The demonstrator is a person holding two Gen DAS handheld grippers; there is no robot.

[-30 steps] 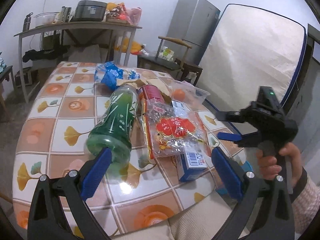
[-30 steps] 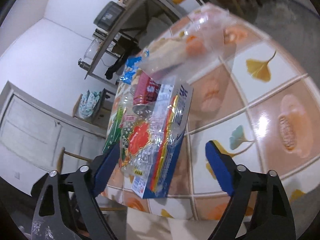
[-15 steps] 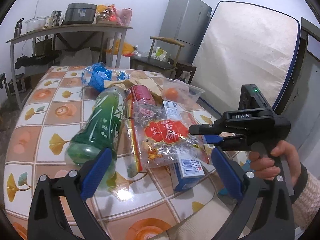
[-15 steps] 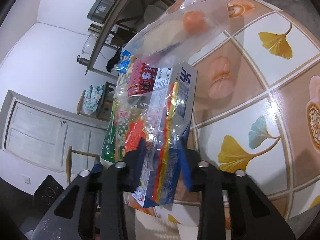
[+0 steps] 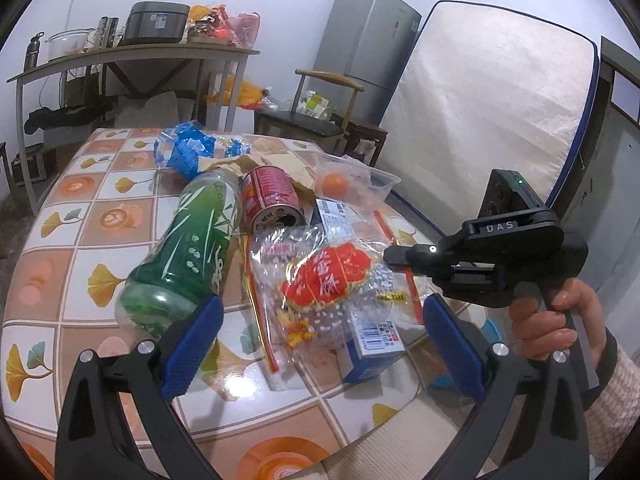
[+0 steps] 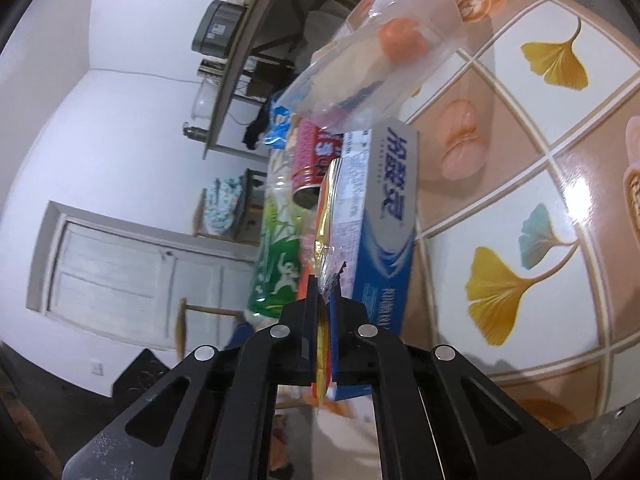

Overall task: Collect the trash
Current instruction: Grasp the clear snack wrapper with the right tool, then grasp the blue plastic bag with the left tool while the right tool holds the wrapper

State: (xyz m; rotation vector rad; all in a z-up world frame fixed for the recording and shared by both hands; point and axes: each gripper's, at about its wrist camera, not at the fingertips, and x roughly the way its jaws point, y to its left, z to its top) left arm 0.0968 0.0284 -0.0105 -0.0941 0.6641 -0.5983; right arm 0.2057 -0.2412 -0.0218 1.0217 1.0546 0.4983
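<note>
A pile of trash lies on the tiled table (image 5: 100, 216). A clear snack wrapper with a red label (image 5: 324, 276) rests on a blue and white box (image 5: 372, 344). To their left lie a green bottle (image 5: 188, 248) and a red can (image 5: 270, 204). My right gripper (image 5: 394, 256) comes in from the right, shut on the wrapper's edge. In the right wrist view the wrapper (image 6: 326, 216) is pinched in the right gripper (image 6: 324, 300), with the box (image 6: 384, 216) just beside it. My left gripper (image 5: 320, 308) stands open at the near edge of the pile, touching nothing.
A clear tub holding an orange thing (image 5: 348, 184), a blue wrapper (image 5: 184, 152) and brown paper (image 5: 276, 156) lie farther back. Behind the table stand a cluttered shelf table (image 5: 132, 56), a chair (image 5: 320, 116), a fridge (image 5: 364, 48) and a leaning mattress (image 5: 492, 112). A hand (image 5: 556, 320) holds the right gripper.
My right gripper's fingers have come together from wide open around the wrapper and box onto the wrapper's edge, and it has rolled somewhat. The left gripper stays open and about where it was.
</note>
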